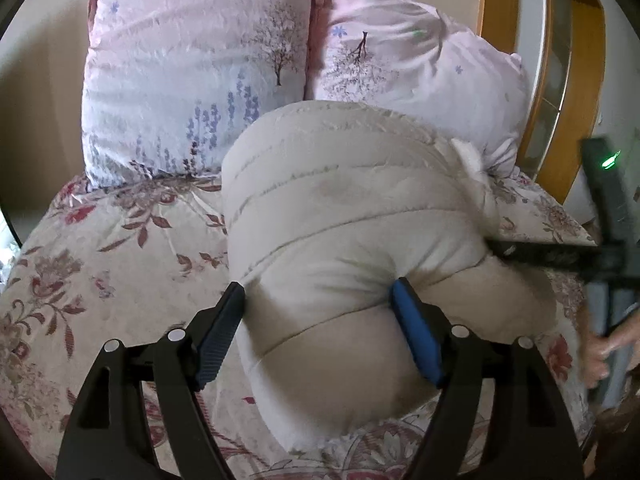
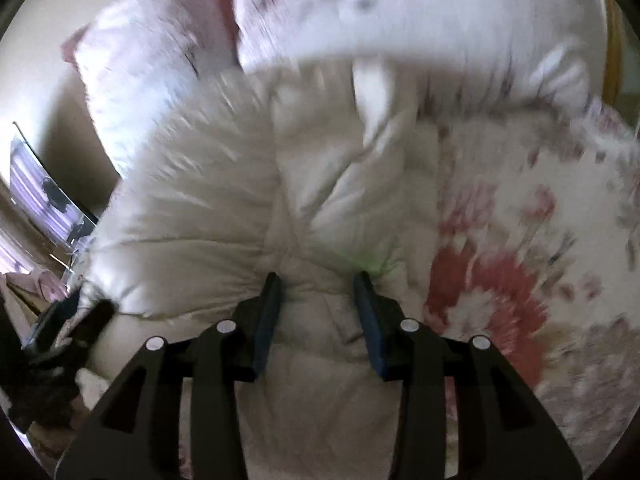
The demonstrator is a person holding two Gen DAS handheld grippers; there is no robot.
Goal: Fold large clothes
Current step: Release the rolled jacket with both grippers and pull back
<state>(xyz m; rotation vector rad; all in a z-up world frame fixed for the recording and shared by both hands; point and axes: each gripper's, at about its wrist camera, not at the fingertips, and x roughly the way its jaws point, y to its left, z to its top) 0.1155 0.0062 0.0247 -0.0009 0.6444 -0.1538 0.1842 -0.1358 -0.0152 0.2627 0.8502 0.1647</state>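
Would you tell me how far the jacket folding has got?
Done: the beige puffer jacket is already a compact bundle on the floral bedspread. In hand: the left gripper straddles its near end; the right gripper is at its side. Left: letting go, perhaps tidying.

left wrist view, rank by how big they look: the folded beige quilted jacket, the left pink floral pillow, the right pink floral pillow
1. Folded beige quilted jacket, though it lies nearest the camera, which inflates it.
2. Left pink floral pillow.
3. Right pink floral pillow, partly hidden behind the jacket, so its rank against the left one is unsure.
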